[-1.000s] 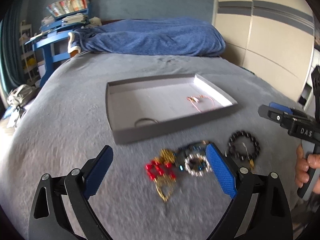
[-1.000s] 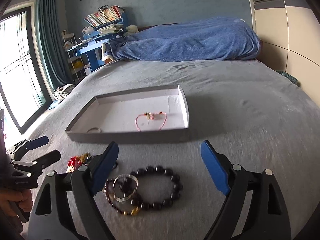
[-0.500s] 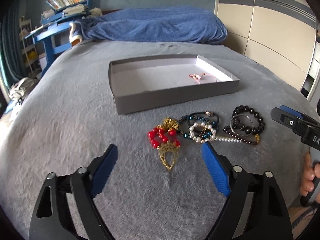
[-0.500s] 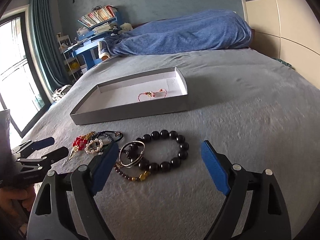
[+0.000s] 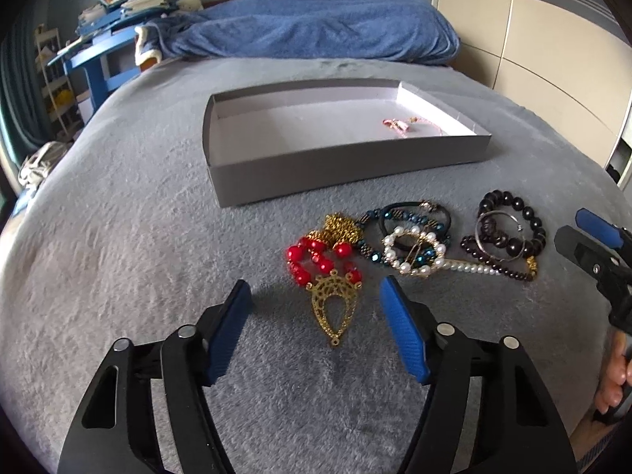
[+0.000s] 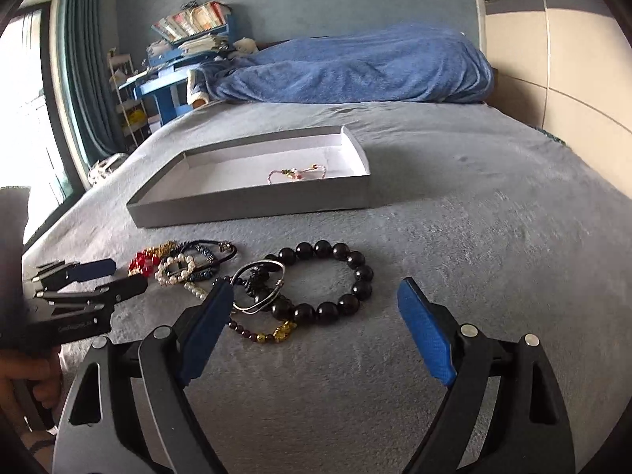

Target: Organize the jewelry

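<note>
- The left gripper [image 5: 316,300] gaped wide over the gold filigree pendant [image 5: 333,308] (not touching it).
- The right gripper [image 6: 312,304] was spread too, the black bead bracelet [image 6: 335,276] at its twelve o'clock.
- The shallow grey cardboard tray [image 5: 339,175] lay beyond.

A grey bedspread [image 6: 493,237] fills the near scene, a blue blanket [image 6: 355,67] heaped far, a blue desk [image 6: 166,91] and bright window [image 6: 27,118] left, beige wardrobe panels [image 5: 553,39] right.
</note>
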{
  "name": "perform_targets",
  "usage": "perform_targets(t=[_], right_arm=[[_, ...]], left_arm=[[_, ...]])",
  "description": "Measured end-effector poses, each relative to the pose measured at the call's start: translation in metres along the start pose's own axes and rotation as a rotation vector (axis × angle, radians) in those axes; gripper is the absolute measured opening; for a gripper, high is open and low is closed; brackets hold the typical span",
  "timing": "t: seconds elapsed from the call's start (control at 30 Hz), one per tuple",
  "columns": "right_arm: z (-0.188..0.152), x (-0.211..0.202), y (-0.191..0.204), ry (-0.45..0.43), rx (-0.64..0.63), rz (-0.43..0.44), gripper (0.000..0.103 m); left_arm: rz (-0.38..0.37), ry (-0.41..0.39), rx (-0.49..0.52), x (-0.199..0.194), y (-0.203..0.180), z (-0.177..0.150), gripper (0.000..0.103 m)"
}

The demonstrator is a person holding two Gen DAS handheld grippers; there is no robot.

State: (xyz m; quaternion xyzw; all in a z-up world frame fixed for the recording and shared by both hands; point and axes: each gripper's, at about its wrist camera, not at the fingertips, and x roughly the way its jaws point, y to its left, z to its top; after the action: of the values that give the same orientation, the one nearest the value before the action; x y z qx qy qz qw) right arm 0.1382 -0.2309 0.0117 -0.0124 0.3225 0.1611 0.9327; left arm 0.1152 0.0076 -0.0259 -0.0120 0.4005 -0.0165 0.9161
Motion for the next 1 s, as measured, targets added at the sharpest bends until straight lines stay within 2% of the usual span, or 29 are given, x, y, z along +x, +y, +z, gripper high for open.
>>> perform_targets(t=[0.33, 0.4, 0.53, 0.57, 0.83, 1.0], right_arm=[[-0.001, 0.008, 0.009, 0.029, -0.05, -0.005, 0.085], [-0.001, 0.008, 0.008, 0.031, -0.048, -0.005, 0.085], [-0.001, 0.007, 0.009, 0.031, -0.048, -0.007, 0.085], [-0.001, 0.007, 0.009, 0.032, -0.047, -0.006, 0.085], [0.002, 0.019, 0.007, 0.085, -0.039, 0.03, 0.085], [0.008, 0.028, 0.014, 0.11, -0.08, 0.027, 0.085]], left_arm=[[0.007, 0.039, -0.016, 0.009, 0.004, 0.001, 0.059], [0.006, 0.038, -0.014, 0.009, 0.003, 0.0, 0.053], [-0.007, 0.017, -0.012, 0.006, 0.002, -0.002, 0.027], [-0.011, 0.007, -0.014, 0.004, 0.003, -0.002, 0.024], [-0.033, -0.11, -0.014, -0.019, 0.001, -0.011, 0.022], [-0.058, -0.135, -0.052, -0.023, 0.008, -0.011, 0.022]])
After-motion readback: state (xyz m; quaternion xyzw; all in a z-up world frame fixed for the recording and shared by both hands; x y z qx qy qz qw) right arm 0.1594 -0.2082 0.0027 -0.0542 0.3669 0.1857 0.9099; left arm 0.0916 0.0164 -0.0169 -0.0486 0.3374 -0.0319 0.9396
